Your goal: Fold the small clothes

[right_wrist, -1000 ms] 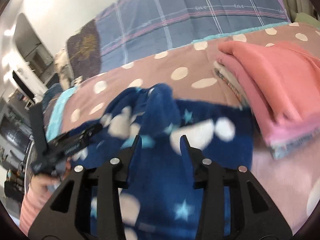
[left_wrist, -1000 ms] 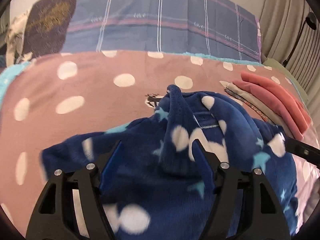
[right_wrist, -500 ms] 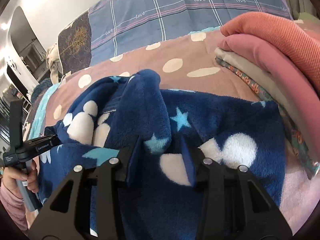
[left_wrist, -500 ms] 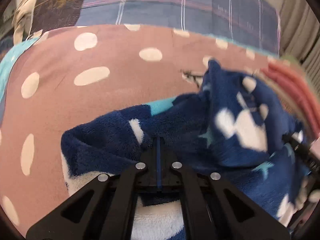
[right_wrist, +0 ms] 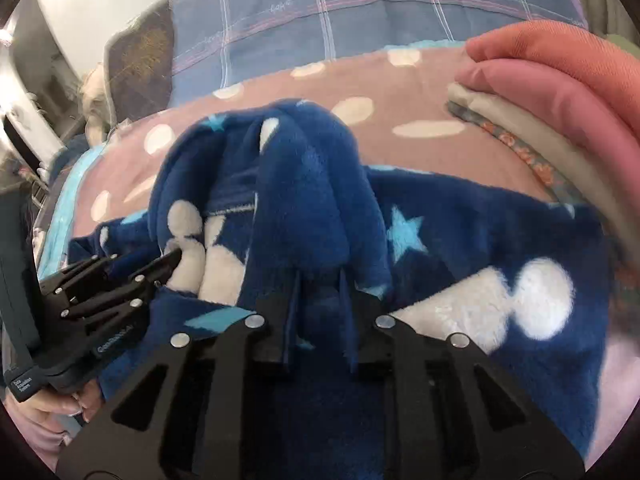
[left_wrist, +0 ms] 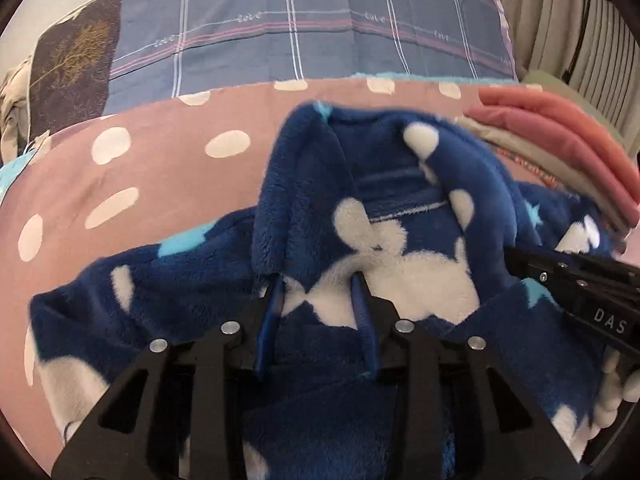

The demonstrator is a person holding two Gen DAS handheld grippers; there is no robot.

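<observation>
Fleece garment [left_wrist: 400, 208] bunches between both grippers' fingers [left_wrist: 362, 312].

A stack of folded pink and coral clothes [right_wrist: 560, 92] blocks the right, touching the rumpled navy fleece garment with white spots and stars [left_wrist: 400, 248]. To the left and far side, the mauve polka-dot blanket [left_wrist: 160, 168] lies bare, passable up to the blue plaid pillow [left_wrist: 300, 28].

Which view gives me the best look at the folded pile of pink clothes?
Right wrist: the folded pile fills the upper right, layers distinct. Left wrist shows the same pile smaller, squeezed against the right edge.
</observation>
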